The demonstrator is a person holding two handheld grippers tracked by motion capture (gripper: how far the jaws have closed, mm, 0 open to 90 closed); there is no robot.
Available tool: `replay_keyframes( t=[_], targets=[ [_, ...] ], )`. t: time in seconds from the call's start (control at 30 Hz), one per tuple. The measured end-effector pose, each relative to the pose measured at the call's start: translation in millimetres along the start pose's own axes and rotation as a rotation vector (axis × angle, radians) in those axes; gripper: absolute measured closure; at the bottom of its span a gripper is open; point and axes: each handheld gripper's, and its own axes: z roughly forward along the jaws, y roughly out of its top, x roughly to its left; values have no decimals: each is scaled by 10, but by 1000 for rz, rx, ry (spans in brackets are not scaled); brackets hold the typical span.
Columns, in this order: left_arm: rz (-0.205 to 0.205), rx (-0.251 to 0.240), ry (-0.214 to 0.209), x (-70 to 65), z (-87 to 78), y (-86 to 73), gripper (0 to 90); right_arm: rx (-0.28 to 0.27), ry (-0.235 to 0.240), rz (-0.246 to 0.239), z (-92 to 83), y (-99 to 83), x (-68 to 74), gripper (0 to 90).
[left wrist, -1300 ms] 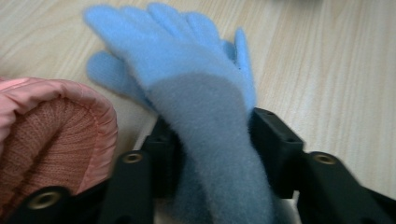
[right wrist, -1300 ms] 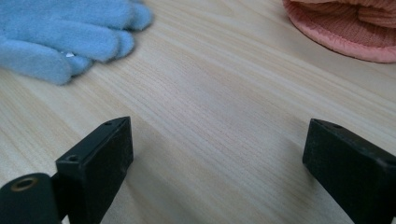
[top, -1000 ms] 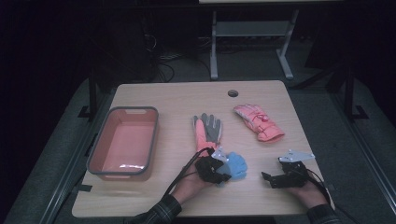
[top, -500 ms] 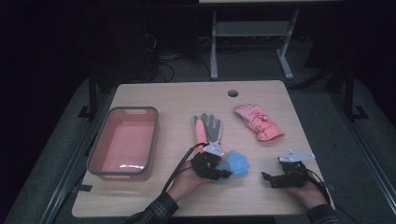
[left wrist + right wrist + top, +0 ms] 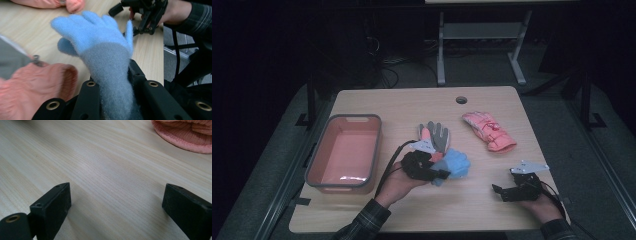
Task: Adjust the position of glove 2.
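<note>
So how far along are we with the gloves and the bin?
Nothing looks done: the bin holds no glove. In hand: the left tongs are clamped on the blue glove's cuff. Left: the grey glove and pink glove lie on the table; the right tongs rest open.

left gripper (image 5: 438, 175): its jaws have just been closing and now pinch the cuff of the blue glove (image 5: 100, 47), where a second ago they stood around it.
left hand (image 5: 399, 182): risen off the tabletop (image 5: 472, 200) and shifted a little toward 1 o'clock in the high view.
blue glove: lifted with the gripper, fingers hanging free toward 1 o'clock; before, it lay flat beside the grey and orange glove (image 5: 435, 136).
</note>
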Motion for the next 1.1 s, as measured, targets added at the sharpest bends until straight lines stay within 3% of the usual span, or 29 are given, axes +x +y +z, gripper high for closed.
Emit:
replay_keyframes(
  t=[0.4, 0.7, 1.1],
  targets=[
    [-66, -50, 71, 203, -559, -19, 751, 2, 0, 0, 1, 3, 0, 80],
    [-117, -108, 167, 392, -1025, -135, 750, 2, 0, 0, 2, 3, 0, 80],
    [-230, -162, 299, 665, -1603, -563, 750, 2, 0, 0, 1, 3, 1, 80]
  ],
)
